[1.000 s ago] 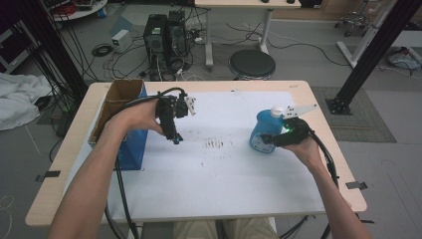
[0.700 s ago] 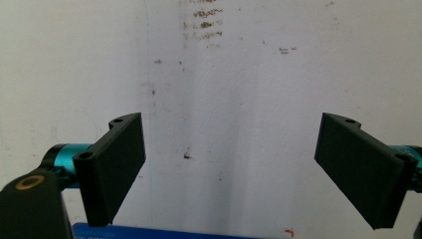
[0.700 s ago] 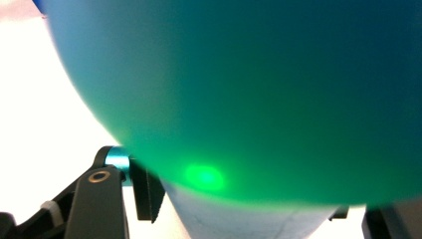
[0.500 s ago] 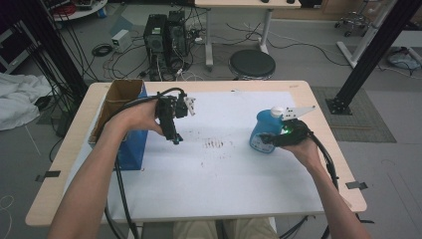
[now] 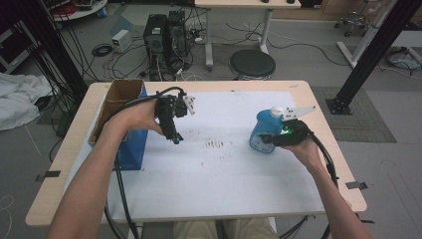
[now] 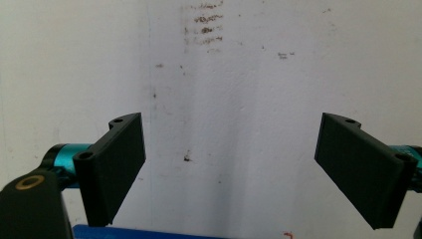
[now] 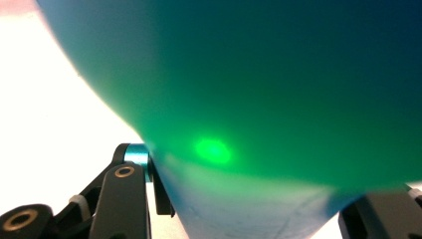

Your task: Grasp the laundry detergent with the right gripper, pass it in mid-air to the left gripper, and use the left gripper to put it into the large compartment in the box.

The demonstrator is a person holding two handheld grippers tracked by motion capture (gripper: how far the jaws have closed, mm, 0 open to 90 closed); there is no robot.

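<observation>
A blue bottle (image 5: 259,129) with a white cap stands upright on the white mat (image 5: 224,189) at the right. My right gripper (image 5: 267,140) is shut on the bottle's lower body from the near side. In the right gripper view the bottle (image 7: 278,74) looms close, with a green light spot on it and a jaw pressed against each side. My left gripper (image 5: 174,137) hangs above the mat's left half, pointing down. Its jaws stand wide apart in the left gripper view, where the left gripper (image 6: 239,169) has nothing between its fingers.
A blue box (image 5: 130,149) with an open cardboard-brown top stands at the table's left edge, just left of my left hand. Brown smudges (image 5: 217,144) mark the middle of the mat, and the smudges (image 6: 204,25) also appear ahead of the left jaws.
</observation>
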